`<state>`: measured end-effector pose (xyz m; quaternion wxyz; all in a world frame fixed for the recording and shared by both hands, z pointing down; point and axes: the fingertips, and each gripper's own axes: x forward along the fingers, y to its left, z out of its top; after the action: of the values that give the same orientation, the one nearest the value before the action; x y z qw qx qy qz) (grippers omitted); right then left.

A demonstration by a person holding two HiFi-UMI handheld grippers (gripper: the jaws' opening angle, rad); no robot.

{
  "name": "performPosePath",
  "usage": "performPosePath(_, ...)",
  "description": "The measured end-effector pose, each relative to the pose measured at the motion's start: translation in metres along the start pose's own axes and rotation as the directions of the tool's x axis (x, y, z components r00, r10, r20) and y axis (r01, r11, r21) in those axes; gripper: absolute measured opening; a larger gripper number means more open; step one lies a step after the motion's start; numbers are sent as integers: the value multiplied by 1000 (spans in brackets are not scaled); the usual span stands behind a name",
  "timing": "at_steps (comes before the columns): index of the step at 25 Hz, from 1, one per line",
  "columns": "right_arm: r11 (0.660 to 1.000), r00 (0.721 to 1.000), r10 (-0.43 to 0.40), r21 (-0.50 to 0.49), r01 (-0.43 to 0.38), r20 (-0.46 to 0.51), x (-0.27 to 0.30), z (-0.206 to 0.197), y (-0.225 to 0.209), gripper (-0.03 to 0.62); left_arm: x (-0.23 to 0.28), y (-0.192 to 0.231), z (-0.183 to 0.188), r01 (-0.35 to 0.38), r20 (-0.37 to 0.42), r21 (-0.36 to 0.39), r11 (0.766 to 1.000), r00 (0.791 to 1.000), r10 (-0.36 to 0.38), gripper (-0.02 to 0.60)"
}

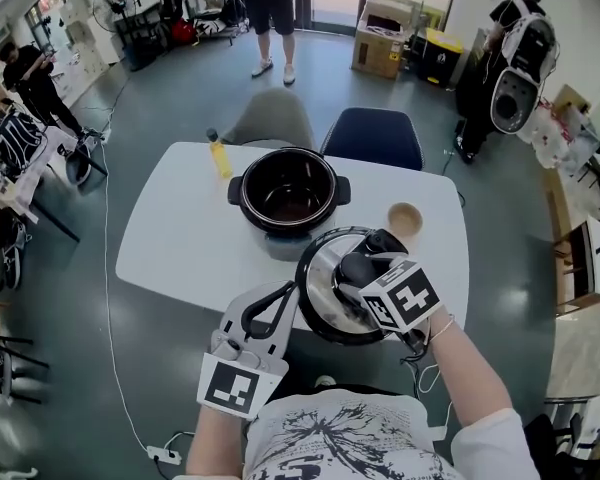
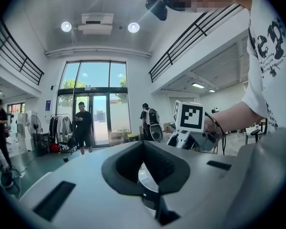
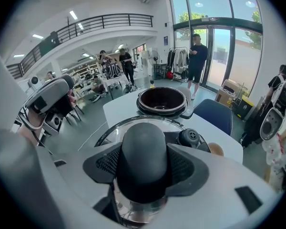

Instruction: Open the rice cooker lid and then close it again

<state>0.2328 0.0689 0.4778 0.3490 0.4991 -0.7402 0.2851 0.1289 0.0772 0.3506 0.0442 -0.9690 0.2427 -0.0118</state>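
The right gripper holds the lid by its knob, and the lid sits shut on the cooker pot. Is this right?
No. The right gripper holds the lid by its knob, but the lid is off the cooker pot, which stands open; the head view shows this.

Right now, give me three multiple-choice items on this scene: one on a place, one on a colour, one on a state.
1. Where is the lid?
A. on the rice cooker
B. off the rice cooker, nearer the person
C. on the floor

2. What colour is the bottle beside the rice cooker?
A. yellow
B. red
C. blue

3. What is the right gripper doing?
A. open and empty
B. shut on the lid's knob
C. shut on the bottle

Key: 1 B, the pot stands open with the lid in front of it; 2 A, the bottle is plainly yellow in the head view; 3 B, the pads press on both sides of the knob.
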Motion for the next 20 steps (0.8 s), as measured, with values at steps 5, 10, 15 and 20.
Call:
performPosePath(5, 1000, 1000, -10, -10, 11, 20, 6, 35, -8, 295, 16, 26, 5, 7, 15, 15, 1000, 1000, -8, 14)
performPosePath(10, 1000, 999, -16, -16, 16, 30, 18, 79, -12, 295, 23, 67, 12, -13, 47, -12, 1000, 999, 14, 14)
performPosePath(15, 998, 998, -53, -36, 55, 45, 41, 139, -25, 295, 39, 126, 13, -12, 43, -4, 1000, 999, 12, 14)
performPosePath(20, 999, 997, -54, -2, 54, 56, 77, 193, -38, 295, 62, 186, 14, 6, 52, 7, 1000, 999, -6, 14)
